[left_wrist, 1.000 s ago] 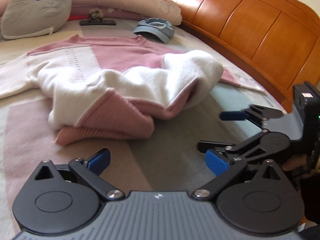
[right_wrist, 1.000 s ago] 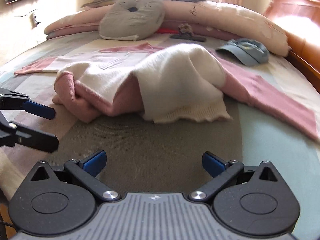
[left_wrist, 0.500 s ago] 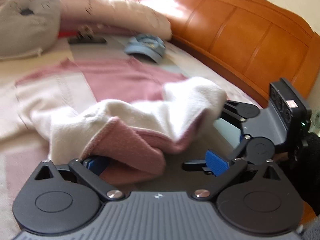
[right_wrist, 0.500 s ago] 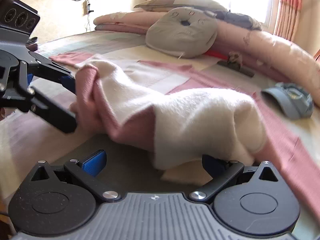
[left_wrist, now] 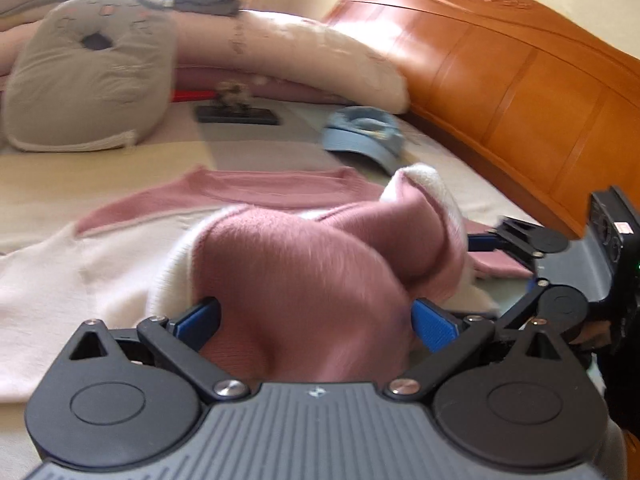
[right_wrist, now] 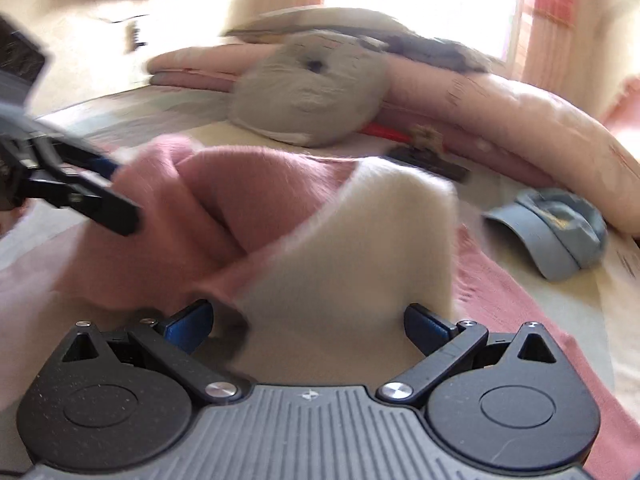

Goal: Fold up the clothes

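Left wrist view: the left gripper (left_wrist: 316,320) has its two blue pads spread wide, with a bunched pink fold of the sweater (left_wrist: 304,280) sitting between them. The cloth fills the gap, but the jaws have not pinched in on it. At about two o'clock in that view the right gripper (left_wrist: 504,240) reaches into the far end of the same bunch, beside its cream cuff.

The right wrist view tells the same story from the other side. The pads there stand wide apart too, with cream and pink knit heaped between them and spilling over the nearer edge. The left gripper shows at nine o'clock, its dark fingers poking into the pink roll.

The sweater lies across the bed (left_wrist: 248,152), its pink neckline spread flat towards twelve o'clock and its lower part gathered into a raised hump between the two tools. A blue cap (left_wrist: 364,136) sits past it at one o'clock, and a grey cushion (left_wrist: 88,80) at ten o'clock.

My guess is that a fold of the gathered hem is in hand. Whether the jaws are about to close on it or have just let it go, I cannot say; the blur shows only that things are moving. Either way the hump needs to end up laid flat and square over the chest.
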`<state>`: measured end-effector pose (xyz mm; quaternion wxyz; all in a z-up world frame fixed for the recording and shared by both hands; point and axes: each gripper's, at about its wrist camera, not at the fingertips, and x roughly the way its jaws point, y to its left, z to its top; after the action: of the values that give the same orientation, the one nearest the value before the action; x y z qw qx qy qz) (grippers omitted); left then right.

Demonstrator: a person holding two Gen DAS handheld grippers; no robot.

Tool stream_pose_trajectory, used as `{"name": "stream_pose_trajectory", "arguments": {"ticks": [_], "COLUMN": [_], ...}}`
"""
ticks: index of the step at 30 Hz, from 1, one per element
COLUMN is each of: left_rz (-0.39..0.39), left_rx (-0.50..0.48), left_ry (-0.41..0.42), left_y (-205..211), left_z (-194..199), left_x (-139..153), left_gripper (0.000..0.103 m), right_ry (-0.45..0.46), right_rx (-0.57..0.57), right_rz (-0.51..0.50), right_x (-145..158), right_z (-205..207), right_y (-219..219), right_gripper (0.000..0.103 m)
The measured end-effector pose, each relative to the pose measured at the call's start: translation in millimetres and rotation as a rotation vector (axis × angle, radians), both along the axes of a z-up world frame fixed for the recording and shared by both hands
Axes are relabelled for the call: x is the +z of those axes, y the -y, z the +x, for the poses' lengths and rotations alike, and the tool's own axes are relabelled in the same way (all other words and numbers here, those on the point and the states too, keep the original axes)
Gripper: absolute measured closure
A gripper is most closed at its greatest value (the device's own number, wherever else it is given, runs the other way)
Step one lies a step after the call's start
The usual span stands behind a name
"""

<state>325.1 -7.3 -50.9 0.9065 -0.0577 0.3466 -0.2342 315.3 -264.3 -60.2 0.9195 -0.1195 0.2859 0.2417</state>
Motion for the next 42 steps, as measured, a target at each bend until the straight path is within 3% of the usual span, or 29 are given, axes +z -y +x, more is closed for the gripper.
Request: {"name": "stream_pose_trajectory", "arguments": {"ticks": [4,8,14,21,27,36,42], "left_rz": [0.021,0.028,0.099,0.285,0.476,0.568,0.548], "left_rx": [0.061,0.066,0.029,-0.046,-0.045,0.016,0.114], "left_ry": [-0.005,-0.001,0.015,0.015,0.112,0.234,0.266], "left_y": [-12.6,-21.8,-18.5,11.7,37.5,35.6,13.0], "left_z": [-0.5,-15.6,-53.4,-70.4,-62.0,-51.6,-46.9], "left_x": [2.6,5.7,4.2,-15.9,-23.8,-11.7,2.5], "left_gripper": [0.002,0.002,0.002,0.002,0.002,0.002,0.002], "right_ry": [-0.032,-0.069,-0.119,-0.109,-0.038,0.110,0.154], "right_rx": [-0.160,-0.172,-0.136,-0.130,-0.146,-0.171,-0.250], "right_rz": [0.044,0.101,0.048,-0.104,-0.212,-0.415,-0.405], "right_x": [1.3,4.6,-0.4,-19.4,-22.7,-24.5,-8.3], "right_z": [10.8,-7.9,-39.4,-61.8,-49.7,-26.1,-18.4], "right_y": [13.5,28.4,33.5,18.6,5.4,1.3,20.0], "right_gripper": [0.000,0.000,0.000,0.000,0.000,0.000,0.000]}}
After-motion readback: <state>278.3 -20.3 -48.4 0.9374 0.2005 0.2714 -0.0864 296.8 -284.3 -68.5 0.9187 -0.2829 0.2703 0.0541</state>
